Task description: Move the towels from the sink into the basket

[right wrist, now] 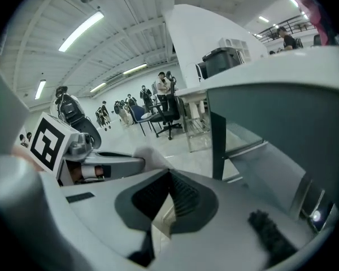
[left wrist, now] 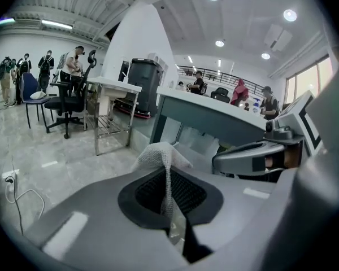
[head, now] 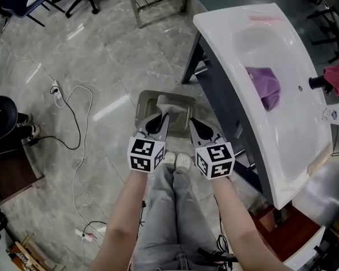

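Head view shows the left gripper (head: 156, 120) and the right gripper (head: 199, 126) side by side, low over the floor (head: 101, 66), with a pale towel (head: 172, 103) stretched between their tips directly above the basket (head: 142, 103), which stands on the floor beside the sink (head: 237, 21). In the left gripper view the jaws are clenched on a corner of that woven towel (left wrist: 158, 151), which bunches up just past the pads. In the right gripper view the jaws are likewise pressed together, with a pale blur of cloth (right wrist: 147, 151) just beyond them, so they appear to pinch the other corner. This towel hangs over the basket but is not yet let go, so its transfer is nearly done. A purple towel (head: 265, 86) lies in the sink bowl, well apart from both grippers, and is left to fetch. A pink cloth (head: 338, 78) sits at the sink's far edge by the tap (head: 317, 82); whether it counts towards the job is unclear.
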